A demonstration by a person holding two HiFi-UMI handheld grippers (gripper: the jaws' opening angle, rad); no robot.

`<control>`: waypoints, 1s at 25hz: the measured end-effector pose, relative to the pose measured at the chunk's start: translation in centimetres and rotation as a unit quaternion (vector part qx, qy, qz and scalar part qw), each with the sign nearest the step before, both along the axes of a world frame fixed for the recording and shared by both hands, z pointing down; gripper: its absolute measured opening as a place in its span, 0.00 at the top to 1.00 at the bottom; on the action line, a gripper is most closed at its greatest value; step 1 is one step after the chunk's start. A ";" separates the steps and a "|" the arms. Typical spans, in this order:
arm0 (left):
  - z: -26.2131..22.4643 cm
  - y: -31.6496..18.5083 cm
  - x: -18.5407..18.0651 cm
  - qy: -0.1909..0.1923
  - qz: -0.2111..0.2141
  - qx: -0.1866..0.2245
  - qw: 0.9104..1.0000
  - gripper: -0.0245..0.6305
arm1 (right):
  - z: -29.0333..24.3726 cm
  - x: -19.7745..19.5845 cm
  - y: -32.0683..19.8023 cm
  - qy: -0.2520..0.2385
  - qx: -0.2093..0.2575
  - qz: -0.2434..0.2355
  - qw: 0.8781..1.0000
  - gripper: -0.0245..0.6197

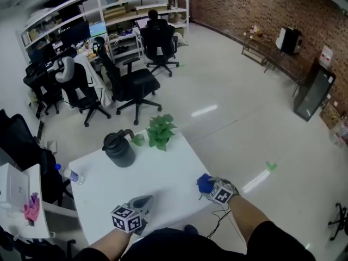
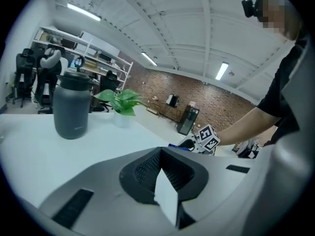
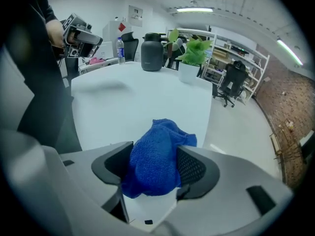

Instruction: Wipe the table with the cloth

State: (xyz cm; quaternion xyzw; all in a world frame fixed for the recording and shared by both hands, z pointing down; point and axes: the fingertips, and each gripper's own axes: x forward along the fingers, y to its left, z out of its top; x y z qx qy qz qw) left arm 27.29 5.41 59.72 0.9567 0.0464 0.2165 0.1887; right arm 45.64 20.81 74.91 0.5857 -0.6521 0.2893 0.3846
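Bunched and held between the wide-set jaws of the right gripper [image 3: 155,154], the blue terry cloth [image 3: 160,132] sits at the white square table's [image 1: 163,184] right edge, the left gripper's [image 2: 161,154] jaws closed on nothing; gripped this loosely, the cloth could slip out or drag off the edge.

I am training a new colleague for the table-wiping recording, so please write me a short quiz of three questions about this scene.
1. Choose one: what is between the jaws of the right gripper? A) a bottle B) the blue cloth C) nothing
2. True or false: in the head view, the plant stands left of the dark jug.
3. Fill in: the plant's leaves are ____.
Key: 1 B. 2 False, it stands right of the dark jug. 3 green.
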 end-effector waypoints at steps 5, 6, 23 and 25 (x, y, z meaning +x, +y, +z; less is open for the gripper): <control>0.8 4.9 5.1 -0.001 0.055 -0.014 0.998 0.96 | 0.3 0.1 -0.3 -0.001 0.012 -0.013 1.000 0.59; 1.0 5.9 6.0 -0.001 0.064 -0.018 0.998 0.96 | 0.2 0.3 -0.1 0.000 0.011 -0.012 1.000 0.62; -1.1 -4.3 -3.2 0.028 -0.079 0.004 0.996 0.96 | -10.0 -9.6 -15.1 -0.063 0.098 -0.101 0.988 0.74; -1.1 -8.0 -7.5 0.027 -0.129 0.007 0.991 0.96 | -10.6 -13.6 -19.5 -0.064 0.099 -0.143 0.983 0.74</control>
